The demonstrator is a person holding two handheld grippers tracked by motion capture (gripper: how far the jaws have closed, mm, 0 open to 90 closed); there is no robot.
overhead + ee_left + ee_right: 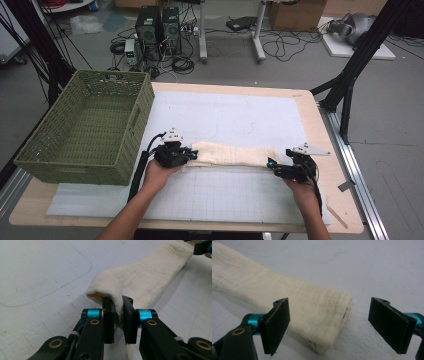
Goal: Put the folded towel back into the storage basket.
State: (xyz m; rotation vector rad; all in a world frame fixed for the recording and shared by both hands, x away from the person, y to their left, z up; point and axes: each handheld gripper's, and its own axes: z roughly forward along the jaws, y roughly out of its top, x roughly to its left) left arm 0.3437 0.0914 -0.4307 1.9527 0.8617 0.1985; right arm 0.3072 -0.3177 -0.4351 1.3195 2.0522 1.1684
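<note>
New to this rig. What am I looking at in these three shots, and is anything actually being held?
No robot here: a person holds a handheld two-jaw gripper in each hand. The high view comes from a fixed camera above the table; the other two come from cameras riding on each gripper, looking along its black jaws.

On the table lies a white gridded mat, and on it a folded cream towel forming a long strip. A green woven basket sits at the left, overhanging the table's left edge.

The left gripper is pinched shut on the towel's left end. The right gripper is at the other end with its jaws wide open on either side of the folded edge, so it grips nothing.
</note>
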